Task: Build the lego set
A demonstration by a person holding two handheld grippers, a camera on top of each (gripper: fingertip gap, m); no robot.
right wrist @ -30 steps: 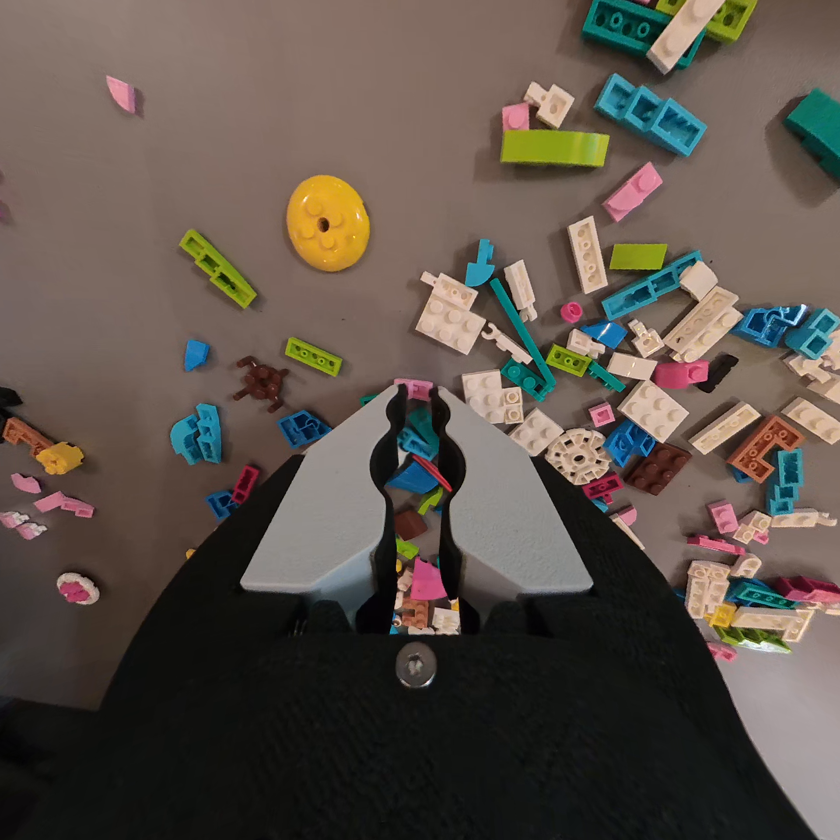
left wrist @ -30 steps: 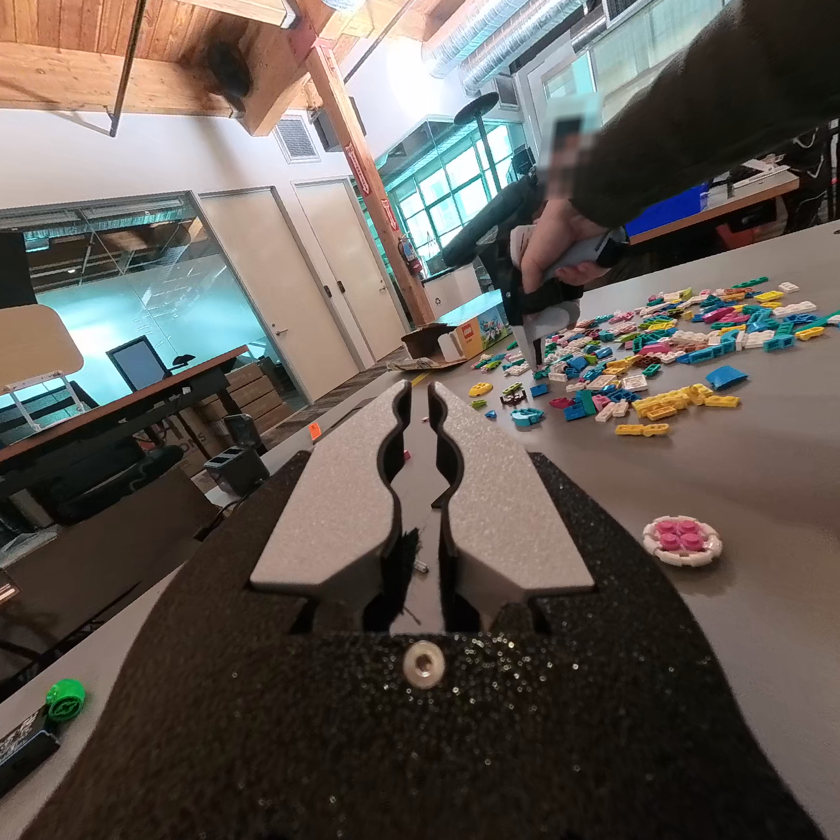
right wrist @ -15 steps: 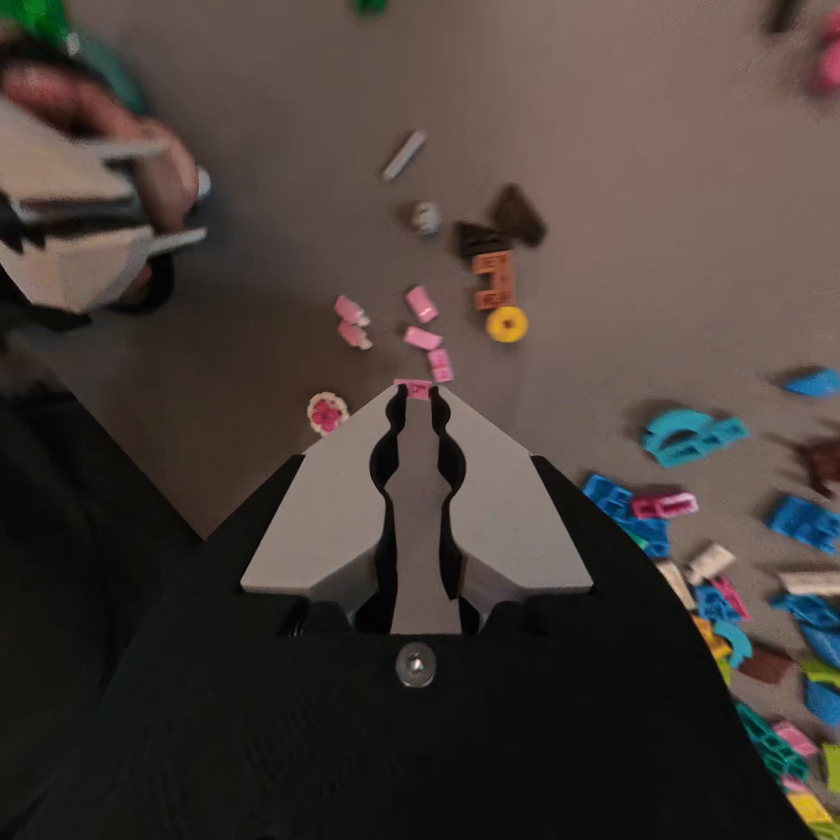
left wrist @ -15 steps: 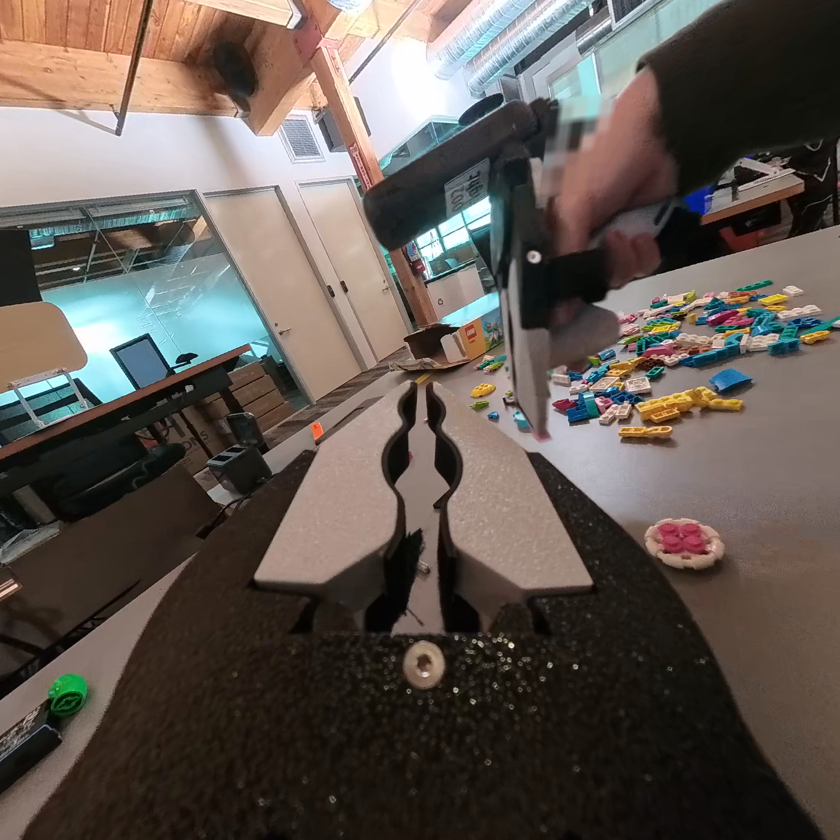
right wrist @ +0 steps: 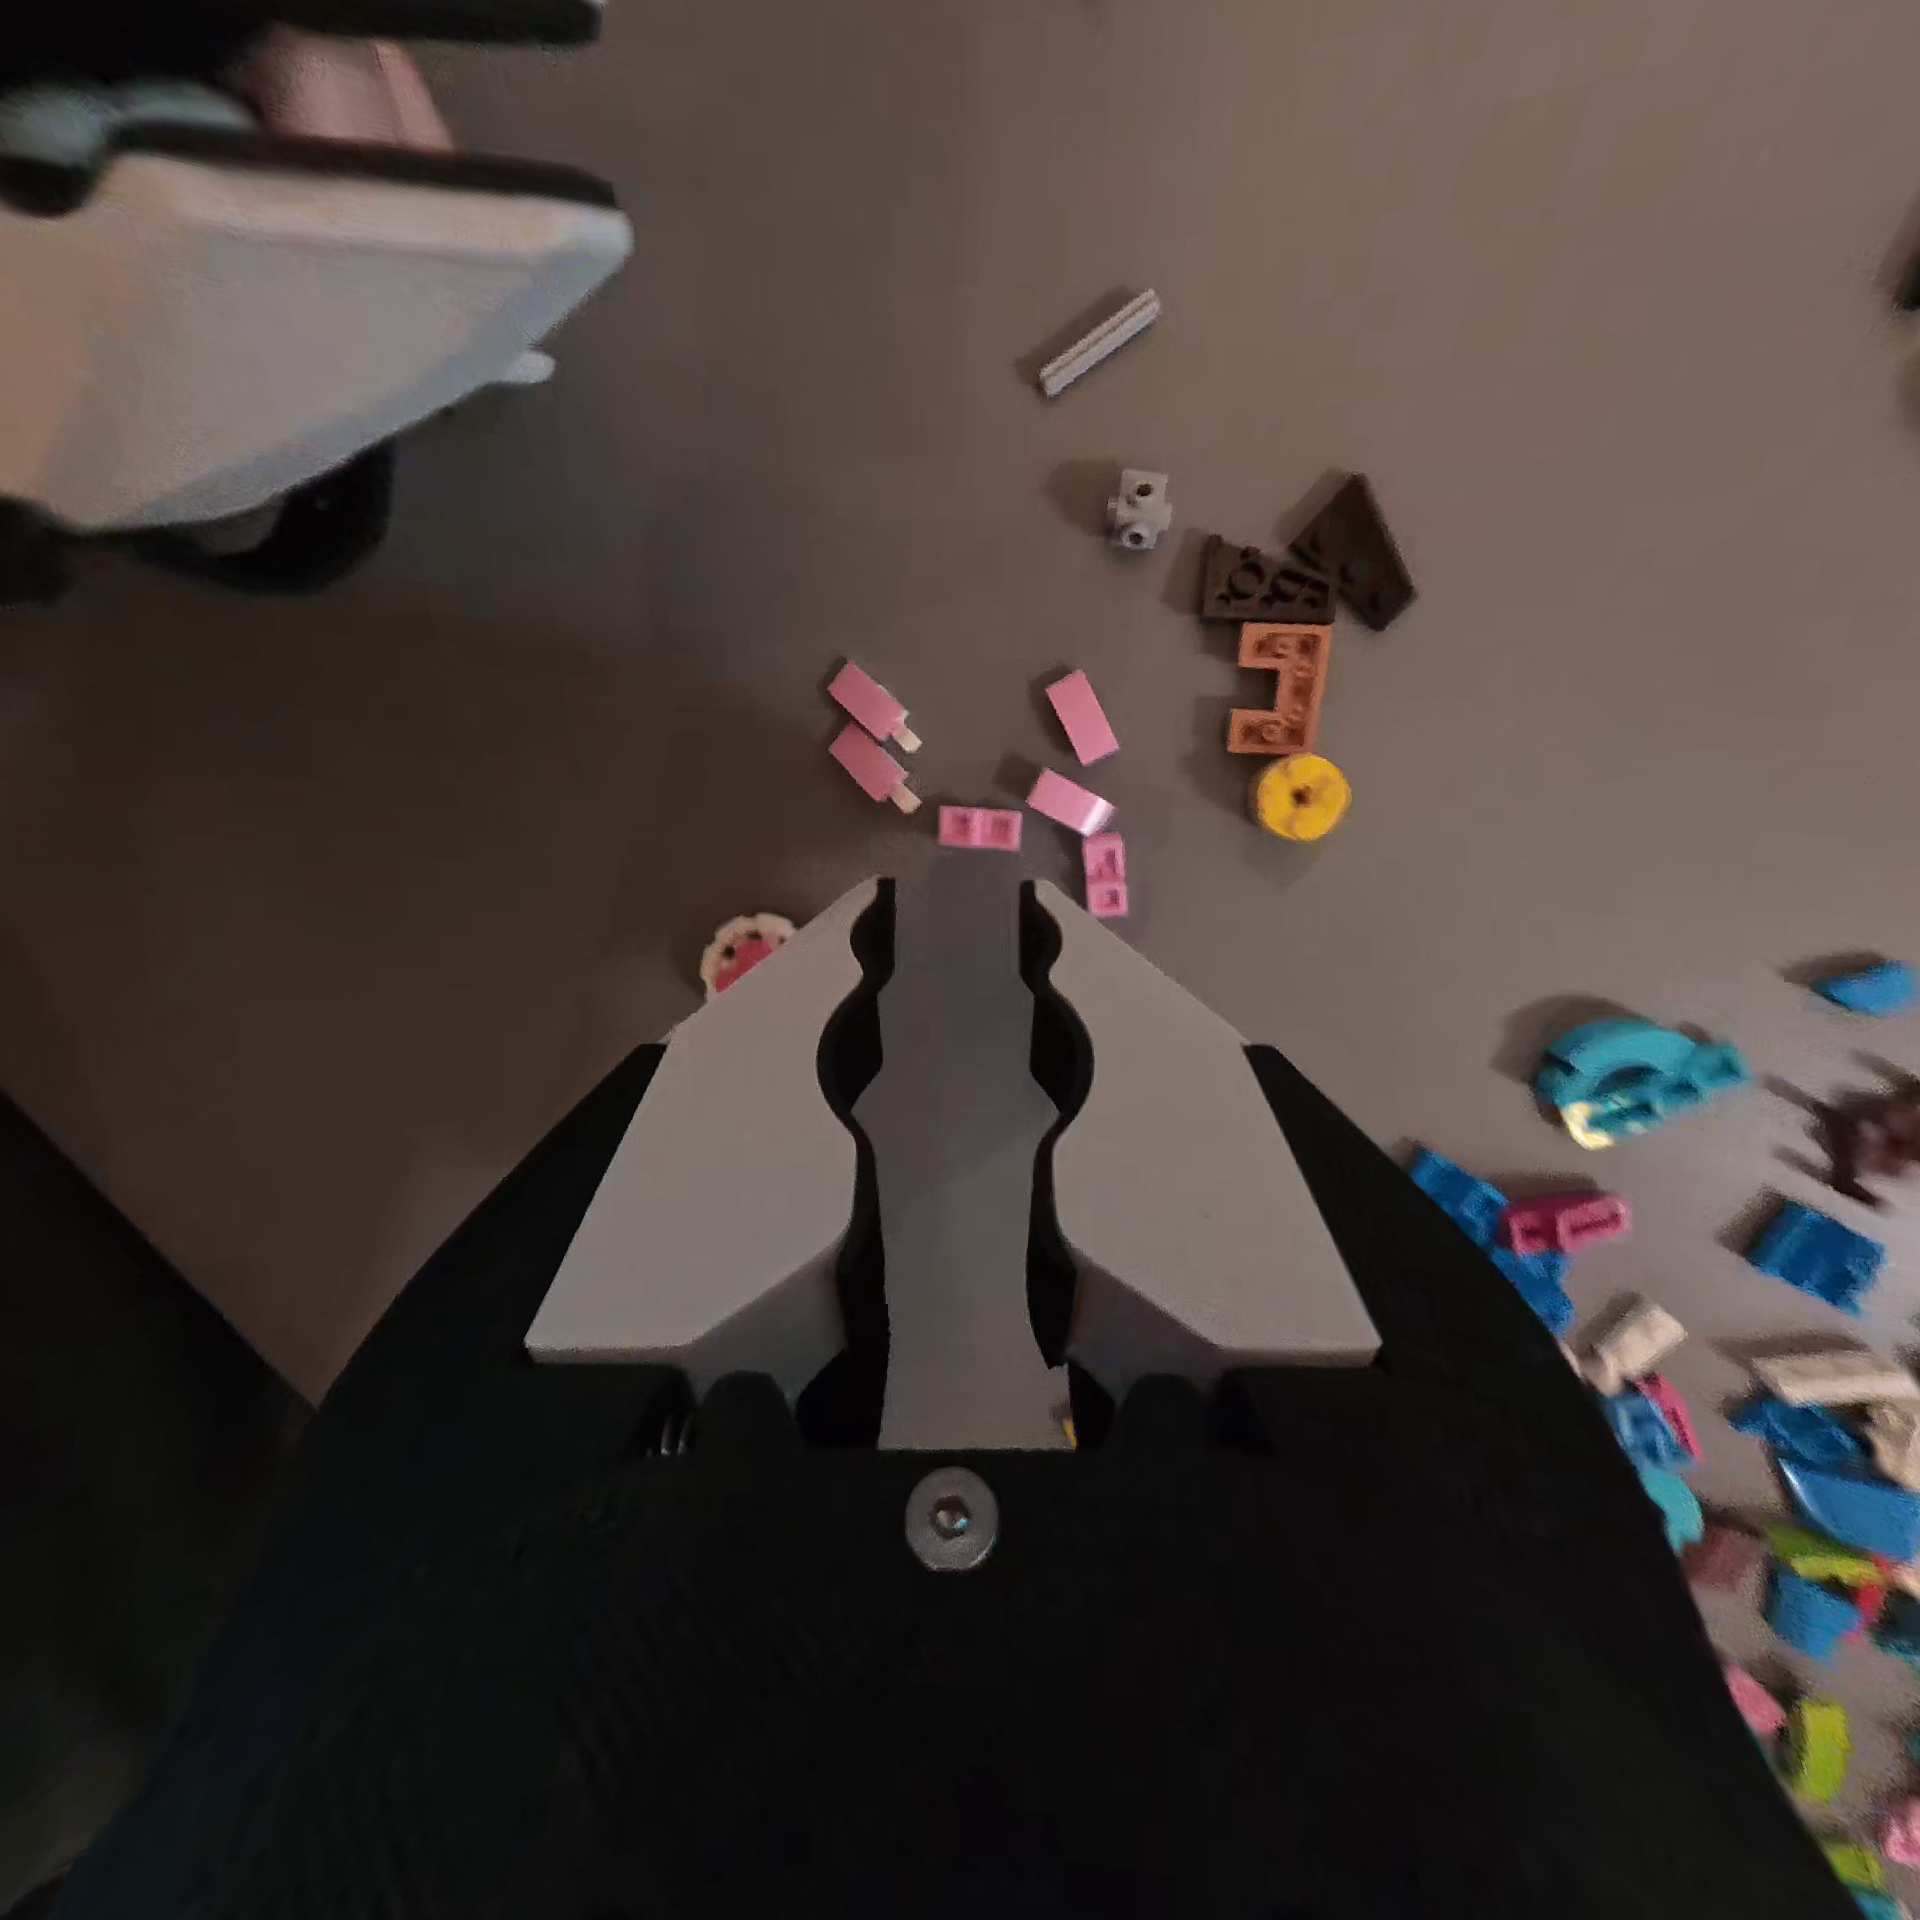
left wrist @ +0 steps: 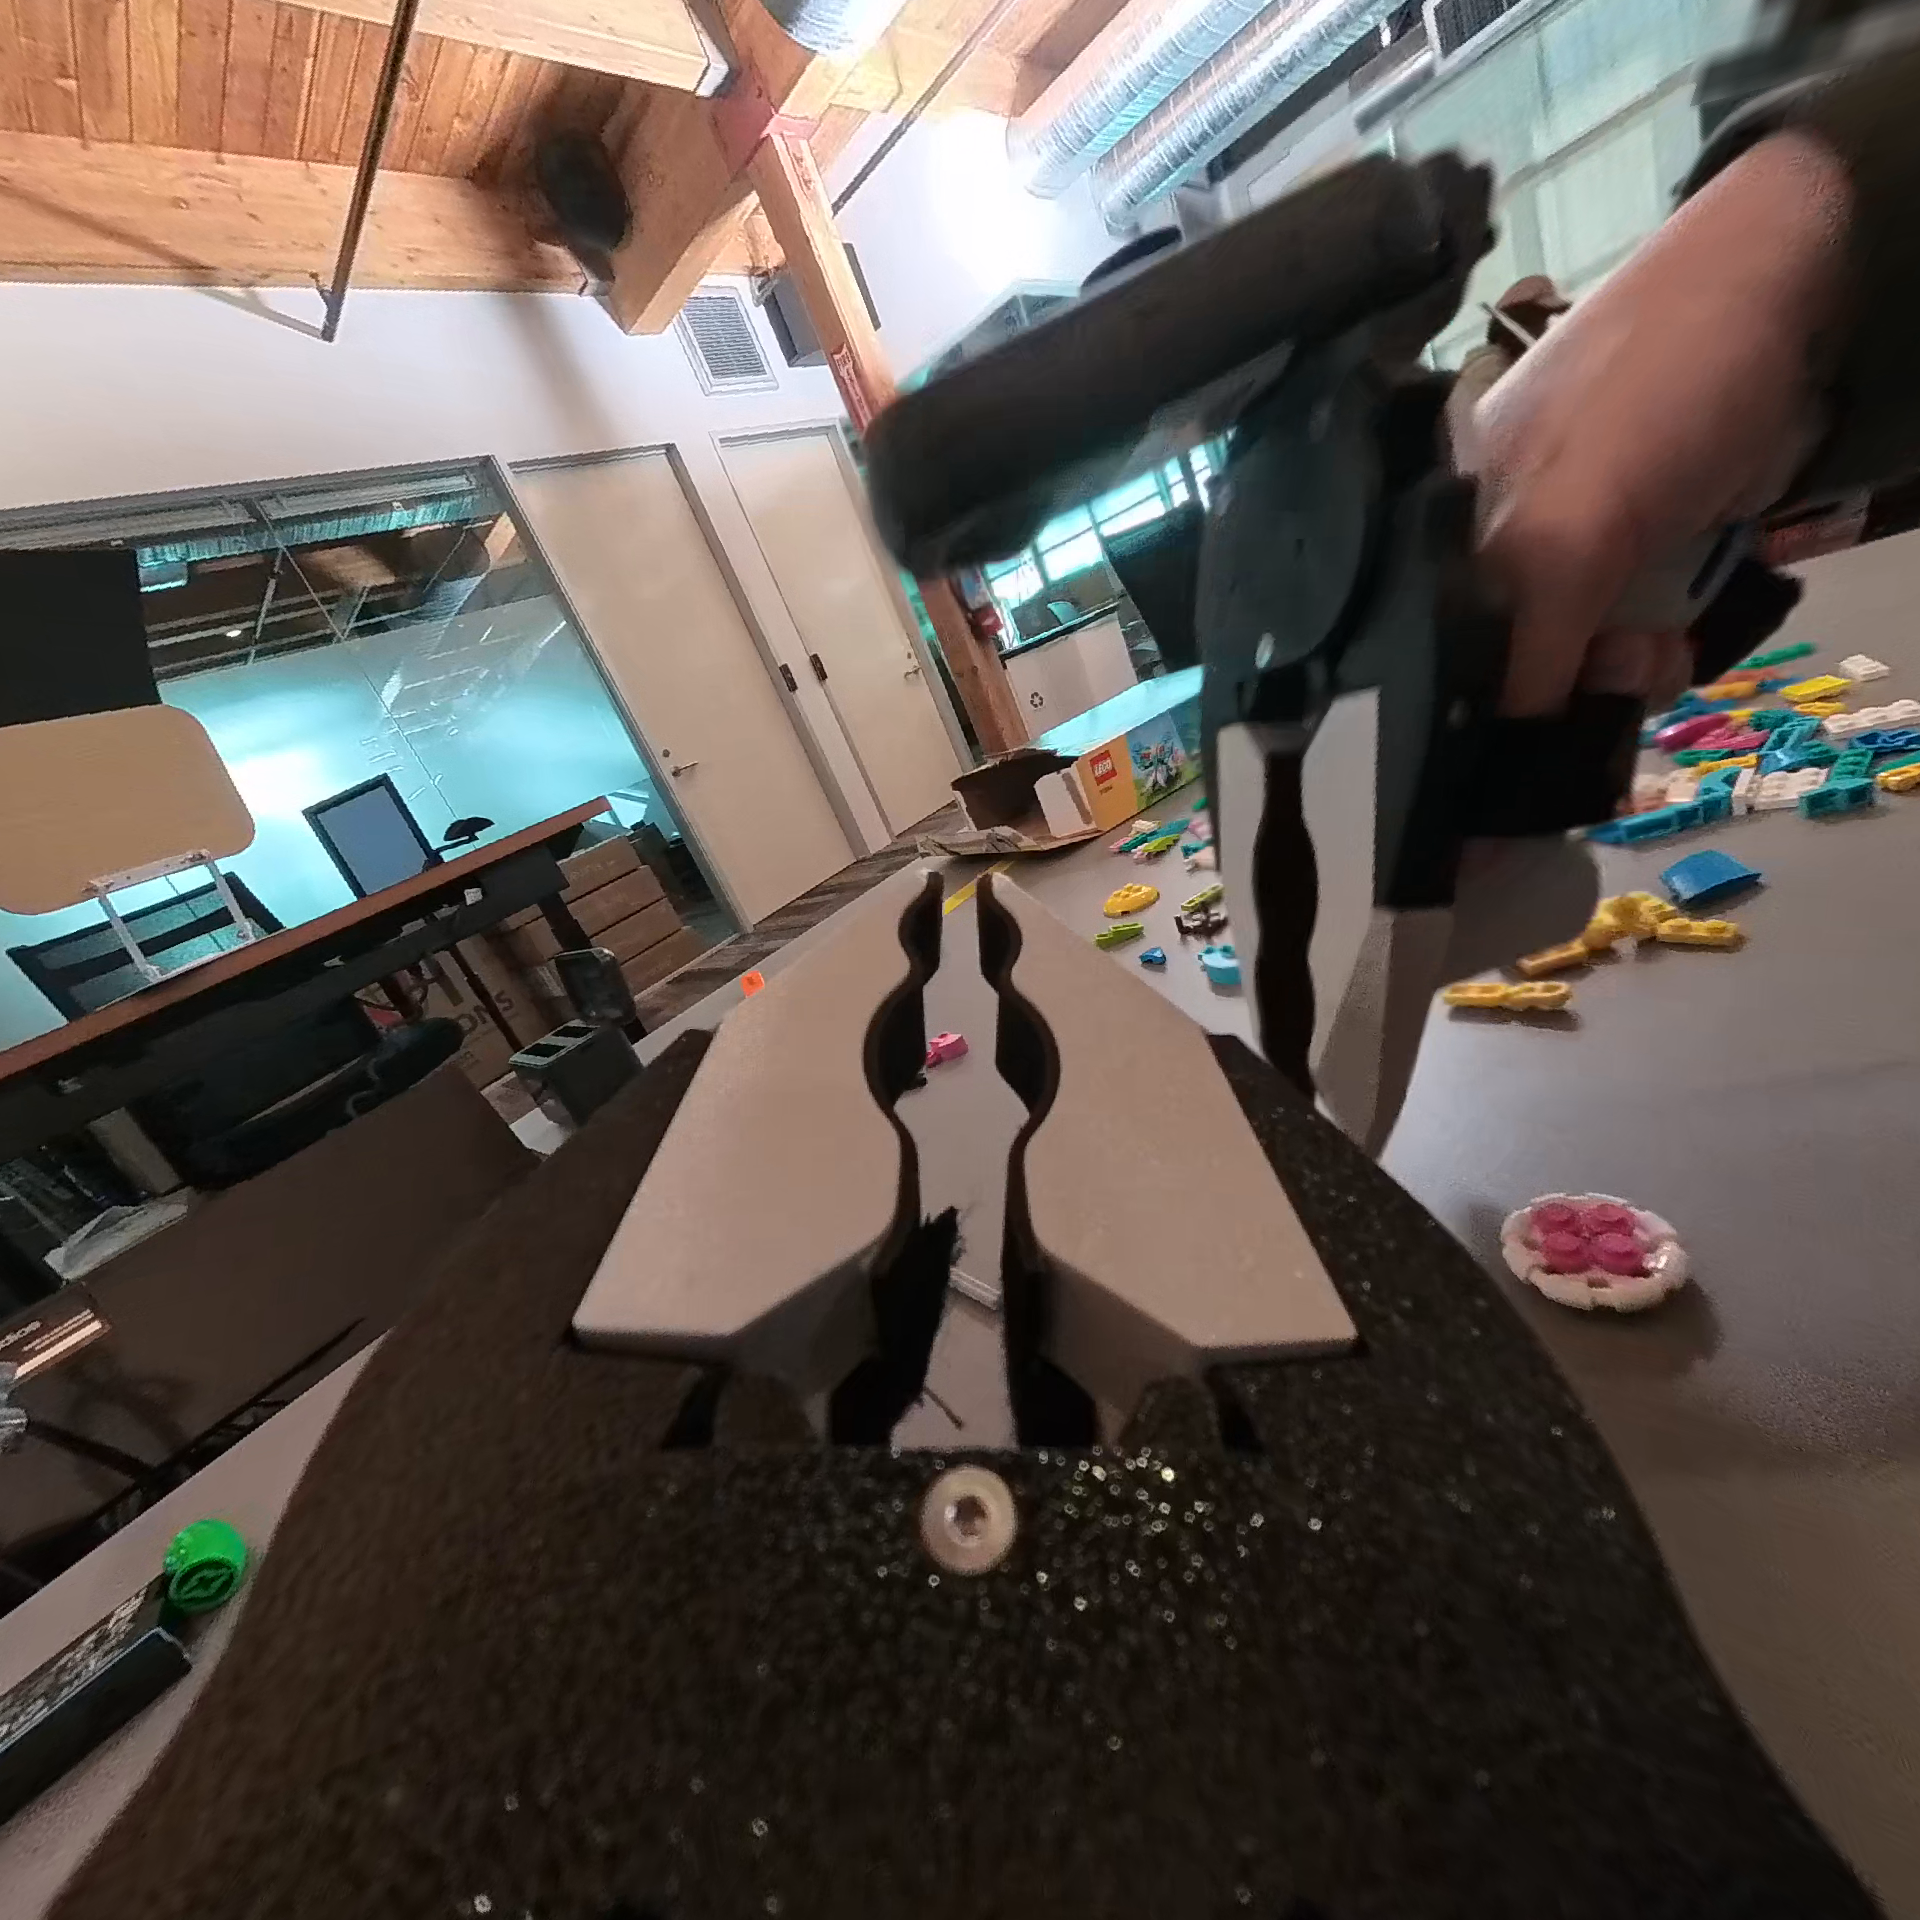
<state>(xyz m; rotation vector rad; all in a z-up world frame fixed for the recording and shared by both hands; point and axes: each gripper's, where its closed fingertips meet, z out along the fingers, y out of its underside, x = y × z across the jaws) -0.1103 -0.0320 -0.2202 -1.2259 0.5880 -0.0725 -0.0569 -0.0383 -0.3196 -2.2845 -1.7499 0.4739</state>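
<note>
My right gripper point(right wrist: 956, 888) is open and empty, pointing down at the grey table point(right wrist: 1351, 208). A pink 1x2 plate point(right wrist: 979, 828) lies just beyond its fingertips, among several other small pink pieces point(right wrist: 1081, 717). A white round piece with pink studs point(right wrist: 743, 951) sits left of the tips, partly hidden by a finger; it also shows in the left wrist view point(left wrist: 1590, 1252). My left gripper point(left wrist: 961, 883) is shut and empty, low over the table. The right gripper point(left wrist: 1320, 1039) shows there too, held by a hand.
An orange bracket point(right wrist: 1278, 686), a yellow round piece point(right wrist: 1299, 795), dark brown plates point(right wrist: 1309, 571) and a grey brick point(right wrist: 1140, 509) lie beyond the pink cluster. The loose brick pile point(right wrist: 1808, 1351) spreads to the right. A set box point(left wrist: 1132, 769) stands at the table's far end. My right fingertips sit around 11 cm from my left ones. The yellow round piece point(right wrist: 1299, 795) is closer to my right gripper, around 5 cm from its tips; the left tips are 12 cm off.
My right gripper carried the pink plate from the brick pile over to the pink cluster beside the left gripper, then opened; the plate now lies on the table. The left gripper stayed put.
</note>
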